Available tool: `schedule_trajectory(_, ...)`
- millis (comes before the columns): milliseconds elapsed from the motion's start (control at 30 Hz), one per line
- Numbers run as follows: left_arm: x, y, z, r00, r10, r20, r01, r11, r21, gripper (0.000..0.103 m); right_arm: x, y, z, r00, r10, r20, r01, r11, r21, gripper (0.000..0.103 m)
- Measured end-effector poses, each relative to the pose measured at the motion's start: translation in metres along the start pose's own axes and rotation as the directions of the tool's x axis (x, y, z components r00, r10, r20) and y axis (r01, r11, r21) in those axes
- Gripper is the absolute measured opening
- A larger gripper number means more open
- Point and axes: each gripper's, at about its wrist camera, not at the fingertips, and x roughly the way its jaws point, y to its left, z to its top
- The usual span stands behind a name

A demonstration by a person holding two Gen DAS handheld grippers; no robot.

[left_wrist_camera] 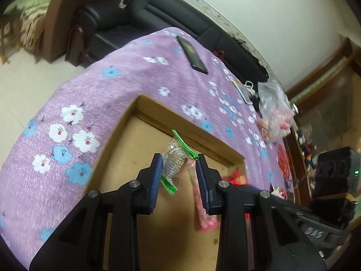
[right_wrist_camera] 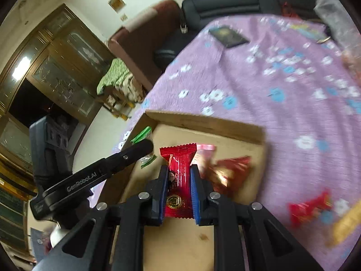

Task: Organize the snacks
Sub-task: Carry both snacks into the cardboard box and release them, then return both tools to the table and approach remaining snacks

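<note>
Snacks are what both tongs are carrying over the cardboard box (right_wrist_camera: 203, 122) on the purple flowered cloth (left_wrist_camera: 126, 79). The left gripper (left_wrist_camera: 179, 169) has a clear packet with green crimped ends (left_wrist_camera: 177, 158) between its blue pads; the packet hangs crosswise above the open box, pinched at its sides, with white print on the film too fine to read. The right gripper (right_wrist_camera: 179, 176) is closed tight on a red packet (right_wrist_camera: 179, 180) held upright, its zigzag top edge sticking out past the fingertips; it bears a small cartoon face and a round gold emblem lower down, the characters too small to make out.

In the box already lie a pink packet (right_wrist_camera: 204, 155) and a shiny red one (right_wrist_camera: 232, 169), side by side just beyond the right fingertips. Another red packet (right_wrist_camera: 309, 207) lies blurred on the cloth outside the box.

From the right wrist view, the body of the left tool shows beside the box, with "GenRobot.AI" printed in white along its arm. Farther back on the cloth rests a dark flat booklet (left_wrist_camera: 191, 54), and a crumpled clear plastic bag (left_wrist_camera: 273, 103) sits near the table's far edge. A black sofa (left_wrist_camera: 158, 15) stands behind.
</note>
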Motion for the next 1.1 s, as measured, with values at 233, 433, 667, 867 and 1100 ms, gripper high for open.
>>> schedule_trajectory(233,-0.014,-0.003,-0.001,0.999,-0.038,0.032,0.037,0.999,0.005,0.052,0.021,-0.001,0.007,1.000,-0.029,0.011,0.029,0.999,0.038,0.028)
schedule_trajectory(433,-0.053,-0.038,-0.032,0.994,-0.062,0.087,0.055,0.995,0.086,0.052,-0.042,-0.018,-0.014,0.995,-0.033,0.089,0.032,0.999,0.015,0.029)
schedule_trajectory(667,-0.076,-0.095,-0.081,0.980,-0.196,0.021,0.191,0.968,0.161,0.052,-0.130,-0.085,-0.062,0.963,-0.193,0.187,0.188,0.981,0.043,0.040)
schedule_trajectory(867,-0.059,-0.132,-0.111,0.977,-0.205,-0.049,0.211,0.957,0.201,0.052,-0.166,-0.144,-0.103,0.949,-0.256,0.185,0.225,0.959,0.170,0.040)
schedule_trajectory(1100,-0.043,-0.164,-0.126,0.982,-0.167,-0.091,0.184,0.957,0.224,0.052,-0.138,-0.175,-0.100,0.970,-0.195,0.147,0.137,0.932,0.335,0.040)
